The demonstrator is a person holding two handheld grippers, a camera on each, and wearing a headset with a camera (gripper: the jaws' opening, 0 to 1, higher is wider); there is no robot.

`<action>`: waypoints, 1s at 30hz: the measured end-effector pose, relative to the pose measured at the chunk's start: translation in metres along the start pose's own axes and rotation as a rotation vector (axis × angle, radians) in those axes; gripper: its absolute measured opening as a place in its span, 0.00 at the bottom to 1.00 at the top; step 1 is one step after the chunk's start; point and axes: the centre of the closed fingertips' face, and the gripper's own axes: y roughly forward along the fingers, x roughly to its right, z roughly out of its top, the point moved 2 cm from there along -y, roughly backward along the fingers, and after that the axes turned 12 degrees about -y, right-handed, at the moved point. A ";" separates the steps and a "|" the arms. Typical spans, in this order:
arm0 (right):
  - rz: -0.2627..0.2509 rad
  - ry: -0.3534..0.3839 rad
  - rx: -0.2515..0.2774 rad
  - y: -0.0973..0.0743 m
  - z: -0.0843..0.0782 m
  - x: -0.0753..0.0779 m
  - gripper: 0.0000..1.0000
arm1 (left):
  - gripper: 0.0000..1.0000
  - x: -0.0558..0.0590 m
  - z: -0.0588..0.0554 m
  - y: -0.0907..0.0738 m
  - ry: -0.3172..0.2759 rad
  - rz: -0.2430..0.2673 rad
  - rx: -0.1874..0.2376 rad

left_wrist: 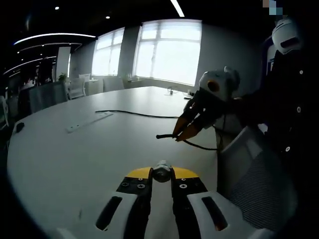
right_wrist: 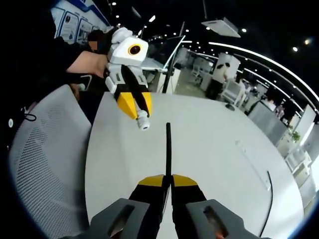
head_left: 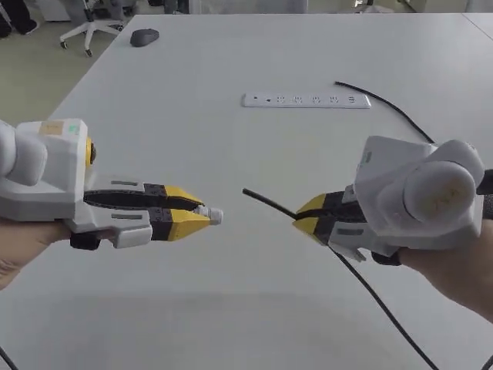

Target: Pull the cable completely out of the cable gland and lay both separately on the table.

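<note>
Two grippers hang over the white table (head_left: 231,301), both on the person's side of the white power strip (head_left: 306,100). Beyond the strip and far to its left, a dark mouse (head_left: 144,36) lies near the table's edge. Nearer than the strip and to its left, the left gripper (head_left: 202,216) has its yellow-tipped jaws nearly closed, pinching a small pale cable gland (head_left: 215,216) that pokes out past the tips toward the right. A clear gap separates the gland from the free end of the black cable (head_left: 266,201), which sits almost straight in front of the strip's left end, on the near side. The cable is fully out of the gland, and the two are apart. From that end the cable slants down and right into the right gripper (head_left: 300,220), nearer than the strip's right end, whose jaws are clamped tight on it a short way back from the tip. Behind the jaws the cable trails on toward the person. Another stretch of black lead curves away from the strip's right end and passes behind the right gripper; whether it belongs to the same cable cannot be told.
</note>
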 end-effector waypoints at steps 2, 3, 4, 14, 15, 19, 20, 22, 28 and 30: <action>0.000 -0.009 0.011 0.003 0.008 0.001 0.00 | 0.15 -0.001 -0.003 -0.004 -0.004 0.007 0.003; 0.000 -0.014 0.016 0.006 0.014 0.002 0.00 | 0.15 -0.003 -0.004 -0.007 -0.012 0.013 0.010; -0.002 -0.020 0.028 0.009 0.020 0.004 0.00 | 0.15 -0.004 -0.006 -0.010 -0.015 0.019 0.015; 0.012 0.015 0.075 0.040 0.048 0.011 0.00 | 0.15 -0.013 -0.028 -0.029 -0.061 0.048 0.036; 0.010 0.019 0.081 0.045 0.052 0.012 0.00 | 0.15 -0.015 -0.032 -0.031 -0.070 0.053 0.037; 0.004 0.012 0.111 0.064 0.068 0.012 0.00 | 0.15 -0.019 -0.047 -0.038 -0.096 0.068 0.040; 0.009 0.013 0.117 0.068 0.072 0.011 0.00 | 0.15 -0.019 -0.050 -0.039 -0.100 0.070 0.038; 0.017 0.014 0.130 0.078 0.078 0.008 0.00 | 0.15 -0.019 -0.054 -0.042 -0.109 0.074 0.044; 0.051 0.037 0.168 0.116 0.094 -0.005 0.00 | 0.15 -0.025 -0.070 -0.054 -0.141 0.098 0.052; 0.060 0.048 0.175 0.124 0.095 -0.008 0.00 | 0.15 -0.026 -0.073 -0.057 -0.147 0.105 0.056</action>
